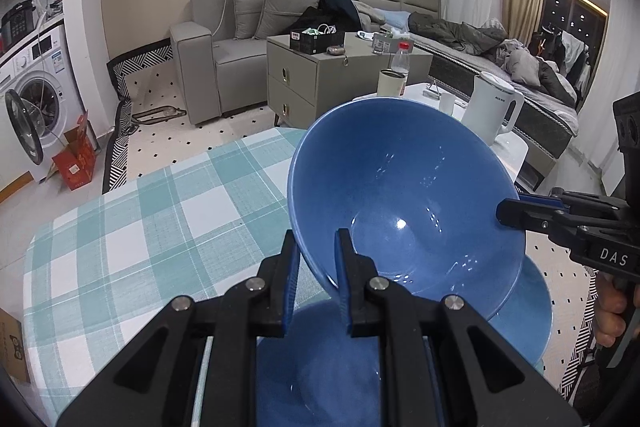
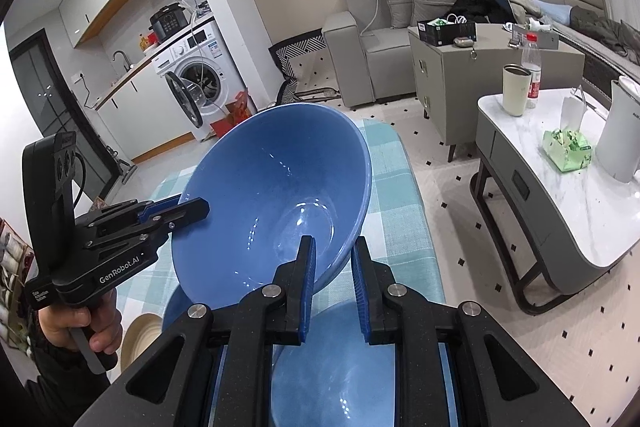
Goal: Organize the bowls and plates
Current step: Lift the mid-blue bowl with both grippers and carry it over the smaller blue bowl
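Above checked tablecloth (image 1: 168, 211), left gripper (image 1: 316, 259) and right gripper (image 2: 332, 267) both clamped on tilted blue bowl (image 1: 400, 187) rim, opposite sides; second blue bowl (image 1: 532, 307) beneath

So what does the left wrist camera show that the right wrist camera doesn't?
Only the left wrist view shows the right gripper from outside, clamped on the rim. Only the right wrist view shows the left gripper from outside, the sink faucet and a green packet. Both show the tilted blue bowl, another blue bowl below it, the checked tablecloth and the white kettle.
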{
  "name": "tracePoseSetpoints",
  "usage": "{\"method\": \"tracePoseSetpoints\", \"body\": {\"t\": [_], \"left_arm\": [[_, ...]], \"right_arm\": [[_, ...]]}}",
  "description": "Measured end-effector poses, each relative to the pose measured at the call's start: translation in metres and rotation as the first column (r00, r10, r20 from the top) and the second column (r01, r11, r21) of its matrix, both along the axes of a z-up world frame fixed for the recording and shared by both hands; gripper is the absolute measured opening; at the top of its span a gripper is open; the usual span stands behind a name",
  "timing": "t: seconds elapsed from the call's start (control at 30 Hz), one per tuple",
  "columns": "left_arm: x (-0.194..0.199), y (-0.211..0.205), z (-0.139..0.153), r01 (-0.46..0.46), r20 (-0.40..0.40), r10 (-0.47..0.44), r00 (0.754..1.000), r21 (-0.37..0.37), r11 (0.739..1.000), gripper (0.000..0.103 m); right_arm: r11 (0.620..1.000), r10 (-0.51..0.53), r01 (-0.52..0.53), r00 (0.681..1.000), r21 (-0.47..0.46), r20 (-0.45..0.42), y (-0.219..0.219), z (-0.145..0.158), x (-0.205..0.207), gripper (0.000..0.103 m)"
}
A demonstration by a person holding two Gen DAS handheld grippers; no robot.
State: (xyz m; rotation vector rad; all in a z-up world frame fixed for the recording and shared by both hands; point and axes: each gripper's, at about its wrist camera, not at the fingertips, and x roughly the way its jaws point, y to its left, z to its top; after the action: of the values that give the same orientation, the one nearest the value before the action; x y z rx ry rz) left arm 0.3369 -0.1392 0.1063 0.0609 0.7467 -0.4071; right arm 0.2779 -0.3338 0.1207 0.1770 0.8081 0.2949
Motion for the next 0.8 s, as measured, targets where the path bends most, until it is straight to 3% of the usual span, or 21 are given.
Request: {"method": "tracePoseSetpoints", "body": {"t": [0.53,0.8], "left_arm": [[-0.048,0.023,0.014,-0.052,0.070,0.052,0.996,-0.006,0.999,0.015],[-0.072,0.034,0.010,-0.079,0.079,0.077,0.994,0.012,0.997,0.015]], "right_arm": [[0.999,0.054,-0.054,0.995,-0.004,0.078,0.027,0.020,-0.044,0.018],[0.997,0.077,-0.078,0.993,0.007,0.093,0.038,0.016,-0.063,0.018]]}}
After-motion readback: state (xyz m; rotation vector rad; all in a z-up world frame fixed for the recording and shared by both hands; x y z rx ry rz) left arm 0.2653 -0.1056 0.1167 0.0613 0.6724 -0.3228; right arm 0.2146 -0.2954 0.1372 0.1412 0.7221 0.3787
